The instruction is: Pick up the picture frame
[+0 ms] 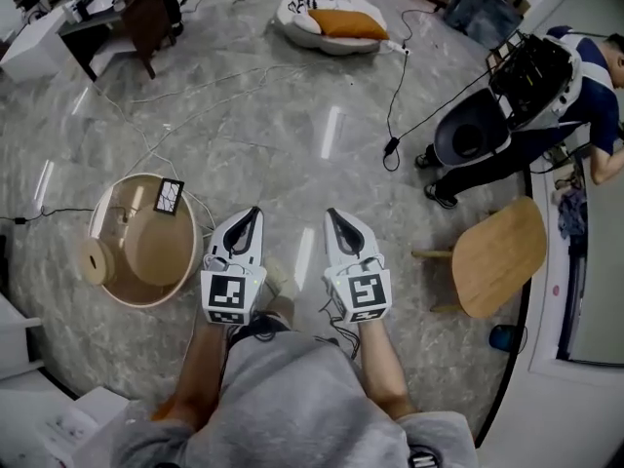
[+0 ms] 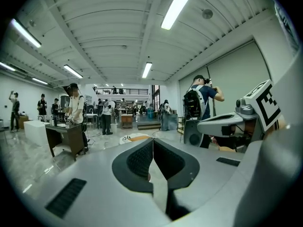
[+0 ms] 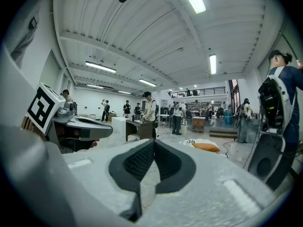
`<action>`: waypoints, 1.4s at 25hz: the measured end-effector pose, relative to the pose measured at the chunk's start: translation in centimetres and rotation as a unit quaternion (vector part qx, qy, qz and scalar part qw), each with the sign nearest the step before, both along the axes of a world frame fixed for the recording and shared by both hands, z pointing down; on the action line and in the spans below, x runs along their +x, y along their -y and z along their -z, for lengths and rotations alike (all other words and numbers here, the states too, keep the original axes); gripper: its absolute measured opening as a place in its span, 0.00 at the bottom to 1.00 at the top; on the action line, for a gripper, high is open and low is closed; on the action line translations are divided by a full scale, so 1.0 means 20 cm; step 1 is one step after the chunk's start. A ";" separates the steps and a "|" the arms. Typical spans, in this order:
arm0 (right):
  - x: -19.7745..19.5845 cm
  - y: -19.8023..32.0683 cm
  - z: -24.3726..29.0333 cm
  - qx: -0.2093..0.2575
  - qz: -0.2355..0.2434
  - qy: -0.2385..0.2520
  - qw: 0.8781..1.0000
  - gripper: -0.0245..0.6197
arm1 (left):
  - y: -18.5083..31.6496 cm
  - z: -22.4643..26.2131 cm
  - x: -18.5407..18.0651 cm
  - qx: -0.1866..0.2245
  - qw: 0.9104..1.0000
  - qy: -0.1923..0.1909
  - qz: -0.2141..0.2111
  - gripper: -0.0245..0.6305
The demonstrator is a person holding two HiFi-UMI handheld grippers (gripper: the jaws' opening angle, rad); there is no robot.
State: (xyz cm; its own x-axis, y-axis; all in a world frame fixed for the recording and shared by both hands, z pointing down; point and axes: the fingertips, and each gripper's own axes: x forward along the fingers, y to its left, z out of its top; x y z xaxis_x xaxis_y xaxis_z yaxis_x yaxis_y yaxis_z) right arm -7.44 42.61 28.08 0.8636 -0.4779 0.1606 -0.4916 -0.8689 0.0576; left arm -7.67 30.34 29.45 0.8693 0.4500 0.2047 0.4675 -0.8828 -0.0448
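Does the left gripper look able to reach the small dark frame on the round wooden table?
Probably yes. The left gripper is just right of the round wooden table, with nothing between it and the small dark frame at the table's near rim. Its jaws are shut and must open first.

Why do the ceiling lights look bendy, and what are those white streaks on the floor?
Left gripper view and right gripper view: wide-angle lenses bend the ceiling lights and leave dark corners. Head view: the white streaks are lamp glare on the shiny floor.

No text, label or number can be read anywhere.
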 end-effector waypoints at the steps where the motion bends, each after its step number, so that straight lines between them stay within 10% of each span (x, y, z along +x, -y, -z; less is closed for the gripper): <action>1: 0.10 0.03 0.00 -0.001 0.008 0.002 1.000 0.04 | 0.02 -0.01 0.09 -0.001 1.000 0.003 0.007 0.07; 10: 0.82 0.33 -0.03 0.002 0.085 0.020 0.996 0.04 | 0.29 0.01 0.74 -0.005 0.997 0.009 0.079 0.07; 19: 1.07 0.80 -0.05 0.007 0.181 0.029 0.983 0.04 | 0.76 -0.03 0.86 0.000 0.983 0.020 0.181 0.07; 35: 0.95 1.82 -0.08 0.003 0.410 0.035 0.911 0.04 | 1.60 -0.04 0.46 0.002 0.911 0.021 0.413 0.07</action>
